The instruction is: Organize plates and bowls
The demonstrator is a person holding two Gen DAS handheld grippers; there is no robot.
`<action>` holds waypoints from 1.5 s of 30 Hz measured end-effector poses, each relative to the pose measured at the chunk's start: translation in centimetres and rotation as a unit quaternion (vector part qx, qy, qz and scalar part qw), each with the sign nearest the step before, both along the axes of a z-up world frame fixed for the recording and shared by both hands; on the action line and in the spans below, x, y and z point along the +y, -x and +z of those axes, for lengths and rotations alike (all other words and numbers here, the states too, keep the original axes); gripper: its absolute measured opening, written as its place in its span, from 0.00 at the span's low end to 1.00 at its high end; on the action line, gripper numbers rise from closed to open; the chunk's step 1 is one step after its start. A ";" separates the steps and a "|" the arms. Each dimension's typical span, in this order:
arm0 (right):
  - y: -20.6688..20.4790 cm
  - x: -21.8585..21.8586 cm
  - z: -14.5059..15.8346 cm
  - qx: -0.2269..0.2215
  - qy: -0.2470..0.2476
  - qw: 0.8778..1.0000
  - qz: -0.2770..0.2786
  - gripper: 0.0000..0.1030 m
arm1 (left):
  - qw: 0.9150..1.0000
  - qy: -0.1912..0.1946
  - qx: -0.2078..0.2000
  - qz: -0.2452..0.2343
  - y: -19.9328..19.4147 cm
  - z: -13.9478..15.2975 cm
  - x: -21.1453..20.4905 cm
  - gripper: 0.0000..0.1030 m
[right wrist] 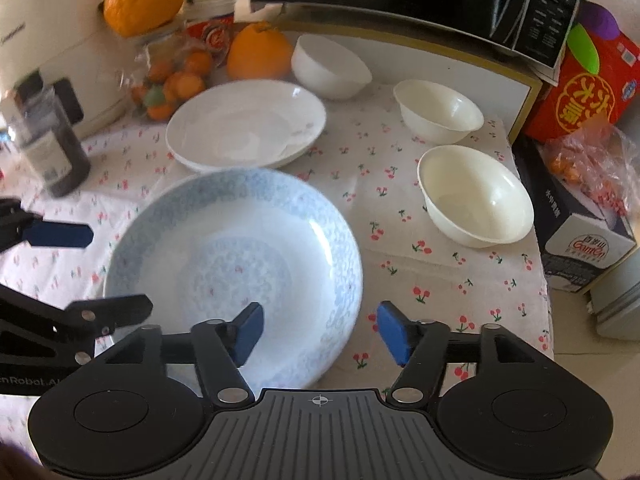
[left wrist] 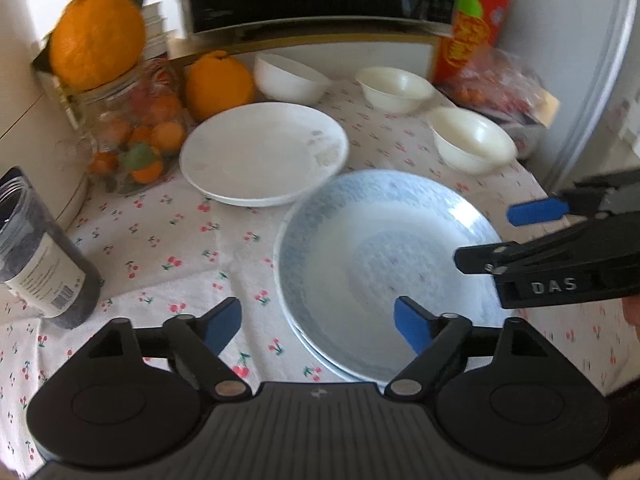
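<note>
My left gripper (left wrist: pixel 318 326) has its jaws wide apart, clamped on nothing, straddling the near left rim of the blue-patterned plate (left wrist: pixel 384 268). My right gripper (right wrist: pixel 320 332) also stands with jaws apart over that plate's near right rim. The plate lies on the cherry-print worktop (right wrist: pixel 400 184); a second rim shows under it. Behind it sit a white plate (right wrist: pixel 246 124) and three bowls.

Cherry-print tablecloth (right wrist: pixel 400 184) w/ 2 plates (right wrist: pixel 244 124), 3 bowls (right wrist: pixel 476 200), oranges (right wrist: pixel 260 52), jar (right wrist: pixel 56 152).
</note>
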State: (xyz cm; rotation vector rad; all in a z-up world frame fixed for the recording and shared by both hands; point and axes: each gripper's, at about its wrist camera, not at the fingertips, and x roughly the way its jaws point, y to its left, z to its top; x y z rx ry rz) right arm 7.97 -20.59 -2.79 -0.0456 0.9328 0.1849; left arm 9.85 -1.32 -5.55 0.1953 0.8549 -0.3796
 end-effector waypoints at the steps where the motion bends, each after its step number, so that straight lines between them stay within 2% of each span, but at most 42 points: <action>1: -0.3 -0.1 0.2 -0.001 -0.005 1.000 -0.005 0.69 | 1.000 0.006 0.000 0.010 -0.4 0.2 0.2 0.87; 4: -1.4 -0.7 0.9 -0.003 -0.027 0.999 -0.024 0.71 | 0.999 0.023 -0.004 0.042 -1.4 0.6 0.9 0.93; 10: -3.9 -1.5 1.7 -0.004 -0.069 0.996 -0.059 0.78 | 0.994 0.049 -0.008 0.102 -4.0 1.0 1.9 0.97; 18: -7.7 -1.1 1.1 -0.012 -0.078 0.993 -0.087 0.81 | 0.980 0.060 -0.017 0.187 -7.4 0.4 2.7 0.99; 23: -9.8 -0.9 0.2 -0.006 -0.101 0.990 -0.100 0.81 | 0.973 0.070 -0.024 0.217 -9.1 -0.1 2.7 0.99; 26: -10.8 -1.1 -0.3 -0.012 -0.129 0.985 -0.112 0.81 | 0.969 0.080 -0.031 0.232 -9.9 -0.5 2.7 0.94; 31: -12.5 -1.9 -1.5 -0.012 -0.193 0.971 -0.141 0.81 | 0.959 0.117 -0.033 0.256 -10.9 -1.5 3.0 0.85; 35: -13.2 -2.1 -2.3 -0.014 -0.225 0.961 -0.159 0.81 | 0.956 0.125 -0.039 0.262 -11.3 -2.1 3.0 0.81; 42: -13.9 -1.1 -3.1 -0.025 -0.218 0.963 -0.154 0.80 | 0.950 0.138 -0.027 0.278 -12.0 -3.0 3.0 0.66; 45: -13.9 -0.8 -3.3 -0.022 -0.219 0.963 -0.153 0.69 | 0.951 0.139 -0.029 0.274 -12.0 -3.1 2.8 0.61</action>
